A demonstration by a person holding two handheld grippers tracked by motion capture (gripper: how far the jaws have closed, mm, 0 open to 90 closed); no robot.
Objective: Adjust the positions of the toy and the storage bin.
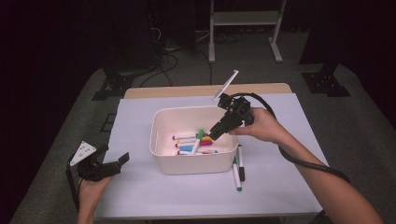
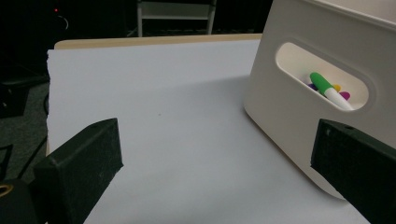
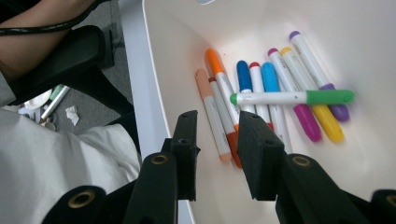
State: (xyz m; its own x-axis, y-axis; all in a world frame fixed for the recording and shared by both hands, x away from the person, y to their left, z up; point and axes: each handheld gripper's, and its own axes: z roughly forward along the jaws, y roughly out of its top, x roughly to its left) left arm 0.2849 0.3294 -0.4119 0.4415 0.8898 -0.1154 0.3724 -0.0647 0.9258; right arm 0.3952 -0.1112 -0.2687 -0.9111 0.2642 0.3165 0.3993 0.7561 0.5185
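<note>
Work in hand: I read this as collecting marker pens into the white plastic bin (image 1: 194, 161) on the table (image 1: 140, 196).
Right gripper (image 1: 215, 133): I hold it tilted down over the bin's right side; jaws a little apart, nothing between them.
Green-capped white marker (image 3: 292, 97): lies across the other coloured markers (image 3: 261, 88) in the bin, free of my jaws.
Left gripper (image 1: 122, 160): low, left of the bin; jaws wide open and empty, parked clear.
Remaining: two markers (image 1: 239, 168) lie on the table just beside the bin's right front corner, probably my next pick.
</note>
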